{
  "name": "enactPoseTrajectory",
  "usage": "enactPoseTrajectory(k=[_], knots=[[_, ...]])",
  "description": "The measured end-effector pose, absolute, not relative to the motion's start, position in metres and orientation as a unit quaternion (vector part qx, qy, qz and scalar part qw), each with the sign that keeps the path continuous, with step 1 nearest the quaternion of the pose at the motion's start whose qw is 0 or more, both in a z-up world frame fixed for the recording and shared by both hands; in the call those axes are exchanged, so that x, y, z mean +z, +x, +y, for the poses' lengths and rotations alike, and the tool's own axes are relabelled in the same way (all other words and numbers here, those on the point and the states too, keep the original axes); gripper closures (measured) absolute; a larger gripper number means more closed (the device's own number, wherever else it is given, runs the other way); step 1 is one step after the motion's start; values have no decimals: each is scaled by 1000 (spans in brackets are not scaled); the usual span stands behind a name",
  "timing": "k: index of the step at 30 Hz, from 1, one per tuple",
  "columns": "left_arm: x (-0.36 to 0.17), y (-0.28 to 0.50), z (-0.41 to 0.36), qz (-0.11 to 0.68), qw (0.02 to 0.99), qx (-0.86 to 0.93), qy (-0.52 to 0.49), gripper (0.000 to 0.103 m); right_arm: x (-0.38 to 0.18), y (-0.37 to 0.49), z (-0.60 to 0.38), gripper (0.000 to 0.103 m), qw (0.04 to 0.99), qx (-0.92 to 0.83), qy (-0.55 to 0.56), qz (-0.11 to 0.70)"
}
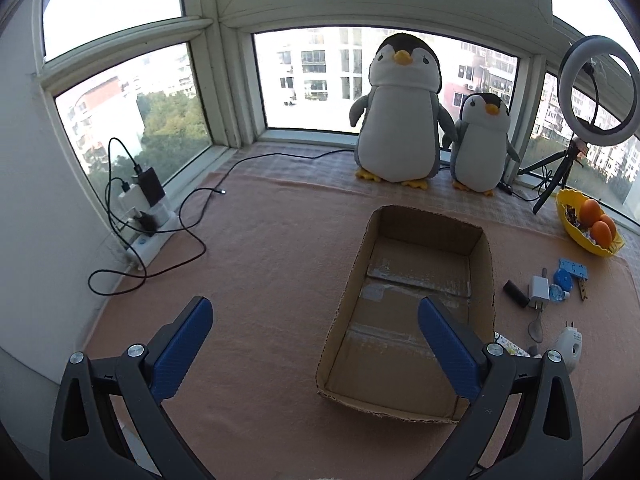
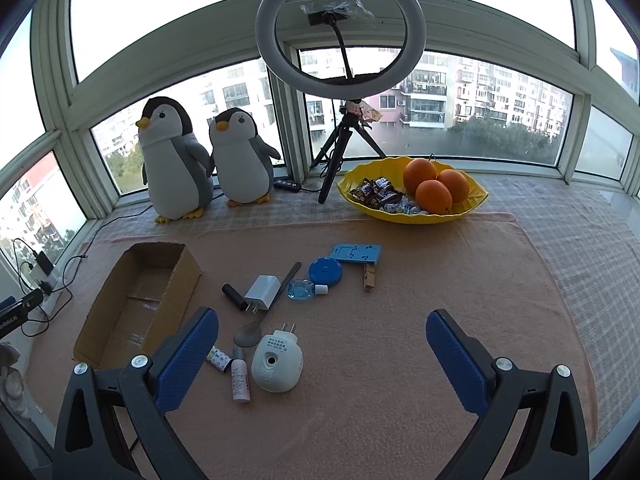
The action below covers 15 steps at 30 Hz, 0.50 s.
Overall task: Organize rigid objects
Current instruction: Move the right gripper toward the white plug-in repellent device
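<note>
Left wrist view: the left gripper (image 1: 316,344) hangs with its blue pads spread wide and nothing between them, above the pink cloth (image 1: 260,280) and the near end of an empty cardboard box (image 1: 486,276). Right of the box lie small items, among them a white charger plug (image 1: 538,292) and a black cylinder (image 1: 516,293).

Right wrist view: the right gripper (image 2: 322,350) is likewise agape and empty, over bare cloth. The box (image 2: 186,280) sits to the left. Between box and gripper lie a white plug-in device (image 2: 276,364), a small white bottle (image 2: 241,380), a patterned tube (image 2: 219,359), a metal spoon (image 2: 264,312), the charger plug (image 2: 261,292), the black cylinder (image 2: 234,297), a blue round tape measure (image 2: 325,271), a blue plate (image 2: 354,255) and a wooden clothespin (image 2: 369,277). Beyond stand a yellow bowl (image 2: 360,204) of oranges (image 2: 434,194), a ring light (image 2: 340,28) and two plush penguins (image 2: 176,160).
</note>
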<state>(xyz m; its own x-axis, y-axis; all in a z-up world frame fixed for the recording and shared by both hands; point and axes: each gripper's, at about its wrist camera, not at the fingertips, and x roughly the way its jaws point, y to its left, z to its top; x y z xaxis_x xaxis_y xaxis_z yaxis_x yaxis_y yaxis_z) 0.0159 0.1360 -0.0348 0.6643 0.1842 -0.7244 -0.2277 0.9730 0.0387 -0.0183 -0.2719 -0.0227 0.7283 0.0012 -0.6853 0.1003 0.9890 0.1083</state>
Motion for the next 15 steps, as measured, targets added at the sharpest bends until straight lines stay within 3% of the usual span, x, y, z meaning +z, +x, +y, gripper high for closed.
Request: enactPoseTrajectory(k=[15], knots=[[-132, 36, 162, 488, 860, 132, -74, 14, -67, -1, -276, 3, 907, -8, 75, 413]])
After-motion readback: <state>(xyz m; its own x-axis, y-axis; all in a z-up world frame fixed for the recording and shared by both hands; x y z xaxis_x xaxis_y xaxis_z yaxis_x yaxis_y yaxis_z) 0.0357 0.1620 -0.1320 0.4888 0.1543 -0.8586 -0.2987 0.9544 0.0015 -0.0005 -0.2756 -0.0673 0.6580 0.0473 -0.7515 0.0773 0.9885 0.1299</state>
